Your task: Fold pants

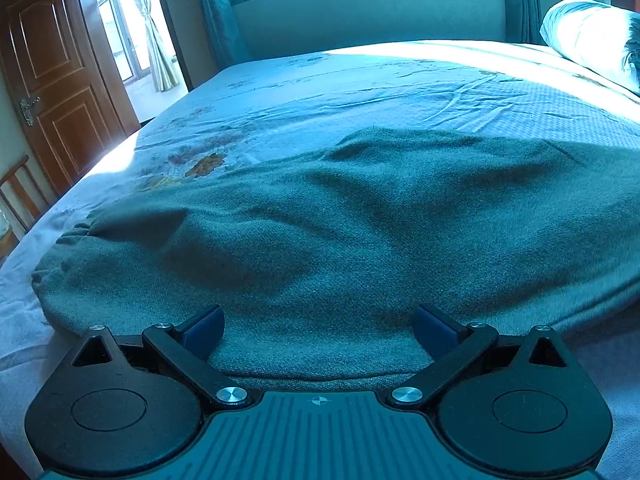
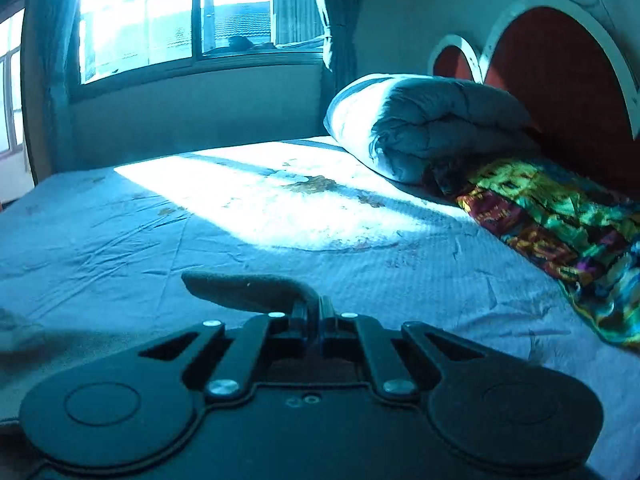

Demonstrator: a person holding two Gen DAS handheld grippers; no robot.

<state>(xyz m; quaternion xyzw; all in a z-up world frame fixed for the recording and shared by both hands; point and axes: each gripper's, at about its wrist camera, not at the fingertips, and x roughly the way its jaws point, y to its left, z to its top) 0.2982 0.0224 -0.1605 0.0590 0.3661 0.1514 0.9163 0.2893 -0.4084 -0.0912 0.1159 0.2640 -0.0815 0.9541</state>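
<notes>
My left gripper [image 1: 319, 330] is wide open, blue pads [image 1: 204, 330] spread apart, nothing between them except the near edge of the pants [image 1: 360, 216] lying underneath; pads not pressing on anything. The pants are dark grey-green, spread flat and wrinkled across the near part of the bed [image 1: 360, 84], gathered waistband [image 1: 68, 240] at the left end, body running off to the right. My right gripper [image 2: 318, 320] is fully closed, jaws together, pinching a fold of the same dark fabric [image 2: 248, 288]; the pinched piece sticks up and curls off to the left just beyond the fingertips, lifted clear of the sheet. Right view is slightly blurred at the near left, so can't tell how the rest of the fabric hangs there. Sheet is light with a faded flower print [image 1: 204, 164], sunlit patch in the middle far area. Rolled quilt [image 2: 424, 124] and a multicoloured blanket [image 2: 560, 216] sit at the right by the headboard [image 2: 560, 80]. Window [image 2: 192, 16] on the far wall, wooden door [image 1: 52, 76] far left.
</notes>
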